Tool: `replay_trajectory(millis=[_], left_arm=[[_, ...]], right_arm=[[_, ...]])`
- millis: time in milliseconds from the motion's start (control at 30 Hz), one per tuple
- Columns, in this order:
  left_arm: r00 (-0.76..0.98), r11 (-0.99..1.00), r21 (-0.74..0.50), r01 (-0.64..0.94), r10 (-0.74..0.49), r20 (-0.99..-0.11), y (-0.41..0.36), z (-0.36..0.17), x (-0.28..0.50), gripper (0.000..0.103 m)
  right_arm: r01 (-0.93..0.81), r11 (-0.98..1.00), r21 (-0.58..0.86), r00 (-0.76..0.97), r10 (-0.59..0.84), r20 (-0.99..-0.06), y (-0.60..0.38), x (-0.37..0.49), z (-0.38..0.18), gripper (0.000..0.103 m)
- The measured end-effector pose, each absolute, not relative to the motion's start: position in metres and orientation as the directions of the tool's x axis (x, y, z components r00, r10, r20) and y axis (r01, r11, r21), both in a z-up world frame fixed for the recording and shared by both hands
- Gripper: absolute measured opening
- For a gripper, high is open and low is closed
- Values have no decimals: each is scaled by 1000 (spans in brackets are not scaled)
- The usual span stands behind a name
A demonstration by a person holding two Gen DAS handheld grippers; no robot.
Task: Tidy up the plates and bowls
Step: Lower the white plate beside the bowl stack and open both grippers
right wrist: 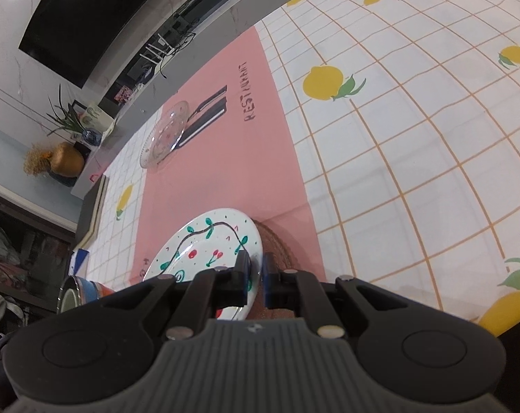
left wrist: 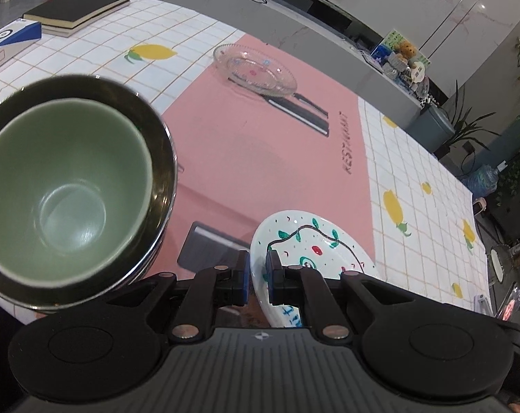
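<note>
I've got both tongs, left [left wrist: 257, 277] and right [right wrist: 256, 280], clamped on opposite rims of the painted plate [left wrist: 315, 241]; green bowl [left wrist: 64, 186] left of mine, glass plate [left wrist: 256, 69] far ahead

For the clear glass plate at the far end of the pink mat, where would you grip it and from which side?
Grip the glass plate by its raised rim, probably at the edge nearest the cameras, one finger above and one below. It lies flat and shallow on the pink mat, so only the thin rim offers the jaws a hold.
</note>
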State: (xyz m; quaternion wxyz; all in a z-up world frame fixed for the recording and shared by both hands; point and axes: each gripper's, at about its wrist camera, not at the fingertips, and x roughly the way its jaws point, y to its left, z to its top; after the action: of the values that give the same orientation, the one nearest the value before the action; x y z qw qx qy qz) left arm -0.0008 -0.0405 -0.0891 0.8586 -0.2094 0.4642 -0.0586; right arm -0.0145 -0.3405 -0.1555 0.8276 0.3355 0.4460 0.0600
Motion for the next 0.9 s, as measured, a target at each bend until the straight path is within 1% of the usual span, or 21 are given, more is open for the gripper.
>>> replay_trajectory(millis=[233, 400, 633, 900], left_arm=[[540, 919, -386, -79, -286, -792, -43, -95, -5, 10], [528, 922, -383, -60, -296, -796, -45, -96, -9, 10], [519, 940, -341, -31, -276, -809, -53, -101, -9, 11], [521, 956, -294, 1, -252, -816, -60, -104, -11, 10]], right_arm=[[196, 805, 560, 579, 367, -729, -335, -15, -157, 6], [188, 822, 537, 581, 347, -736, -335, -22, -154, 6], [166, 854, 494, 587, 316, -745, -332, -24, -152, 6], [107, 915, 389, 603, 251, -757, -317, -25, -148, 8]])
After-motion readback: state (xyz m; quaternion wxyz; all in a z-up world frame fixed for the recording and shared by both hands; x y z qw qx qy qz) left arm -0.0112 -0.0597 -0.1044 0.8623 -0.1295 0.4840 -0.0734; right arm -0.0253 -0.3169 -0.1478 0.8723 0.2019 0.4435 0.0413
